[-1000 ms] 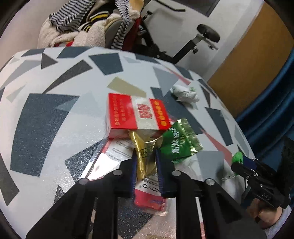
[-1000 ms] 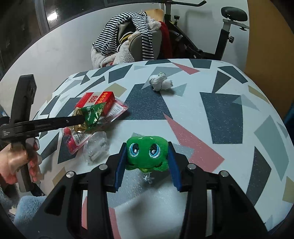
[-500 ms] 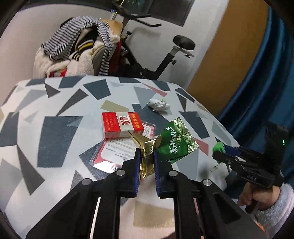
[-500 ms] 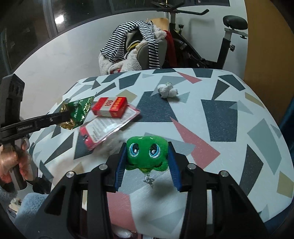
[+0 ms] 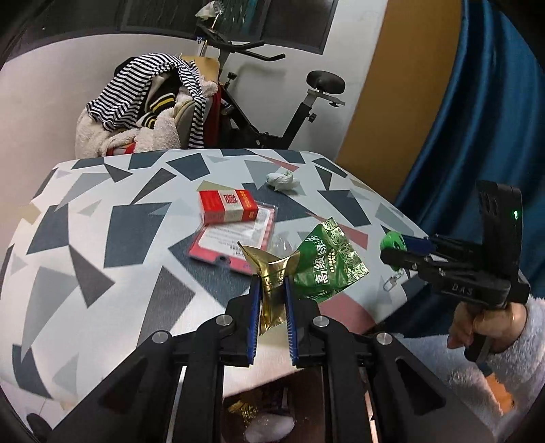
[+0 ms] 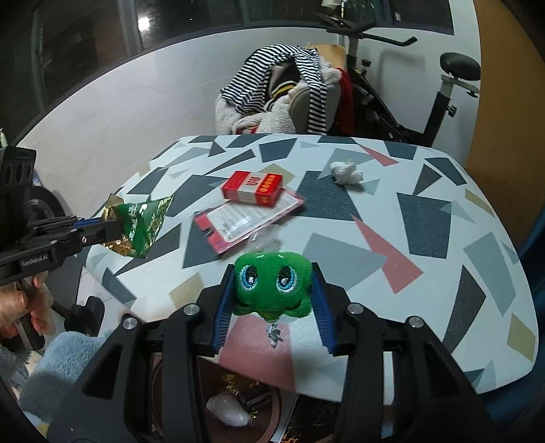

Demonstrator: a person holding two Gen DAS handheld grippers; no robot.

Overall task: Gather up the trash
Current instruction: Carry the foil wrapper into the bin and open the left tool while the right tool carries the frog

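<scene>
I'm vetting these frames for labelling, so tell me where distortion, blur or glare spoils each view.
Left wrist view: fisheye bends the table edge, corners go black; wrapper text in the left gripper stays sharp. Right wrist view: same bending; lamp glare on the dark window; tabletop beneath the green plush is motion-smeared.

I see the desk (image 6: 425, 218), rounded at its corners, its white top printed with grey, dark blue, pink and tan shards. A red box (image 6: 252, 188) sits on a flat pink-edged blister card (image 6: 238, 221), which lies on the desk near the middle. A crumpled white tissue (image 6: 346, 171) rests well apart, toward the far side. Just beside the card's near edge I make out a clear bit of plastic (image 5: 280, 242), too blurred to identify
</scene>
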